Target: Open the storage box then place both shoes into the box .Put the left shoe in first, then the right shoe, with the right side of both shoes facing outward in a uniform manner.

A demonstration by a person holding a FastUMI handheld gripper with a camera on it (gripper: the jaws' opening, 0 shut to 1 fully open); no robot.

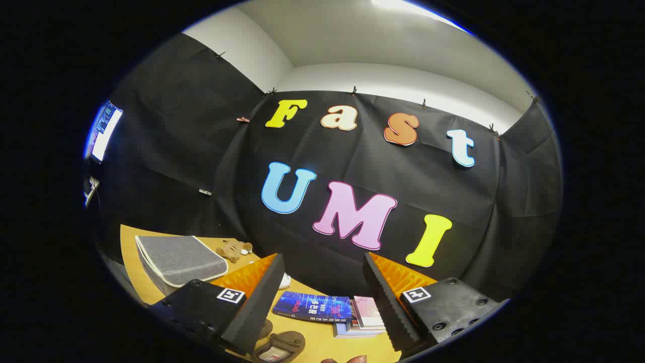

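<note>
Gripper (322,297) is wide open and empty; the closed box (179,259) lies lower left, beyond the left finger.

Tabletop (136,282), tan-surfaced, occupied the lower left of the frame. On it lay a grey fabric storage box (176,262), closed, at left; a small brown plush toy (233,249) just right of it; a stack of books (332,312) at lower centre; and a brown shoe (279,348) at bottom.
</note>
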